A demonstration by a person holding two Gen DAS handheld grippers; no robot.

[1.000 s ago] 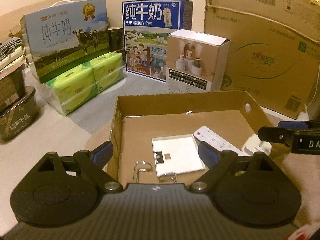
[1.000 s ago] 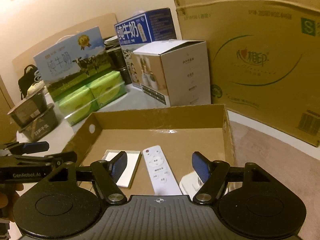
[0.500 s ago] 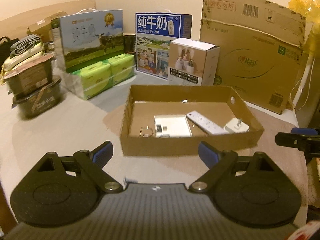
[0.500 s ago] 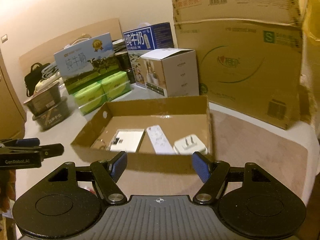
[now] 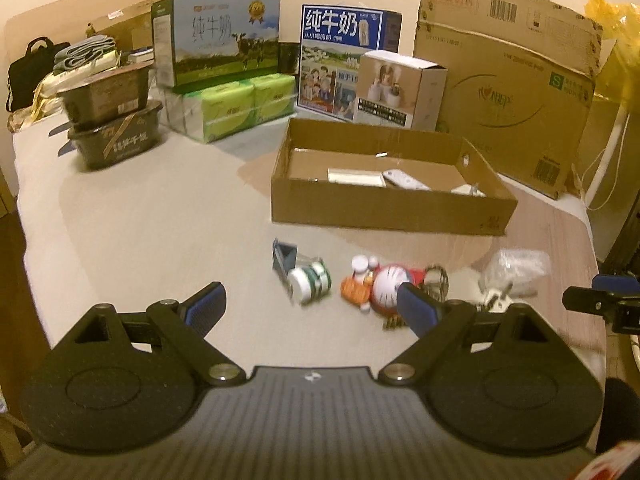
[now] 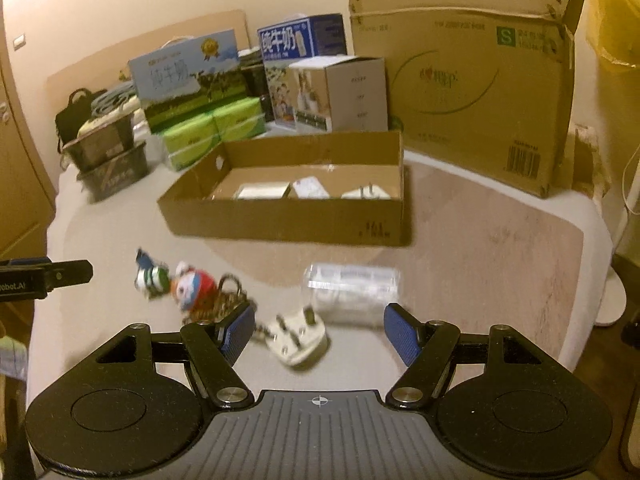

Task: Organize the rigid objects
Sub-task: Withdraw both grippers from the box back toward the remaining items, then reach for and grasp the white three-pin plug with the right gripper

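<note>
Now both sets of tongs are hovering wide and empty over the tabletop's near edge: left tongs [image 5: 310, 304], right tongs [image 6: 320, 330]. Loose items are lying short of the cardboard tray [image 6: 280, 220]; the white plug [image 6: 298, 338] risks dragging the tangled keychain toy [image 6: 194, 288] along.

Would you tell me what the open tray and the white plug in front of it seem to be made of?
The open tray looks like plain brown corrugated cardboard, matte, with raw cut edges and a punched hole. The white plug looks like smooth, slightly glossy moulded plastic with metal prongs, though motion blur leaves its finish uncertain.
</note>
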